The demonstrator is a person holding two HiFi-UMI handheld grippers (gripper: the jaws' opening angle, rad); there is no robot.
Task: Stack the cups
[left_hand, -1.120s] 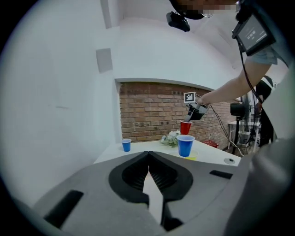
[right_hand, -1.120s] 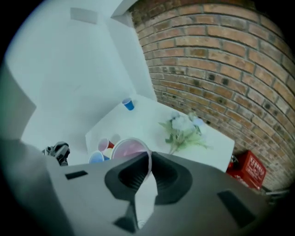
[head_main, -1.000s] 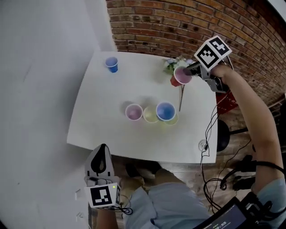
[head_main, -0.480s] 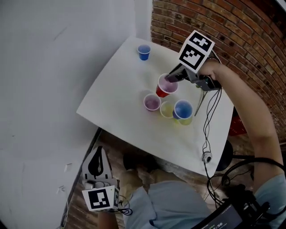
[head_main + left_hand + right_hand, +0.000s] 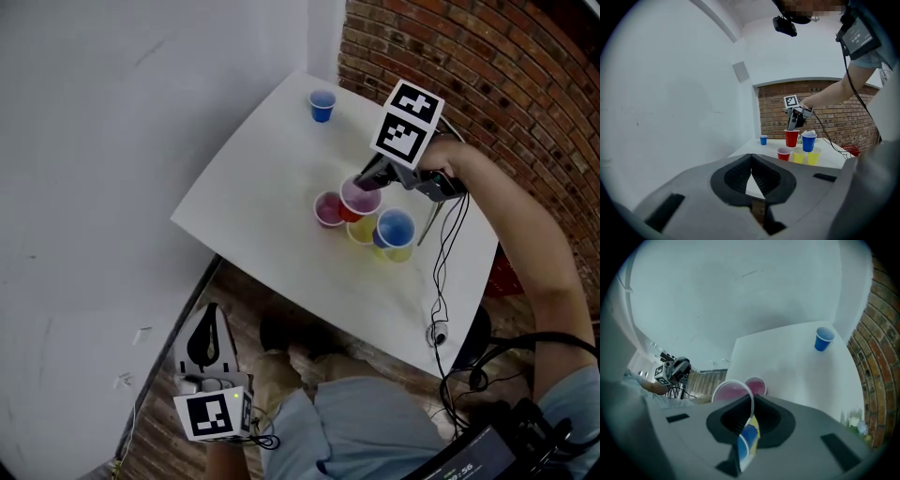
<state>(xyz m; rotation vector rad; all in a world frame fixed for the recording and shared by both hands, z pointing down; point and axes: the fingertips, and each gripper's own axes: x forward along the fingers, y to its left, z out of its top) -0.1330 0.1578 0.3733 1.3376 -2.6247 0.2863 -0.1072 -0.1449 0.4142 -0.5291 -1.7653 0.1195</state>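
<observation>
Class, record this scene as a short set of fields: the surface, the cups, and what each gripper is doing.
Surface: white table
Right gripper: shut on the rim of the held red cup, raised over the cluster
Left gripper: shut, empty, off the table
Cluster: second red cup, yellow cup, nested blue cup inside outer yellow cup
Apart: lone blue cup, far corner
</observation>
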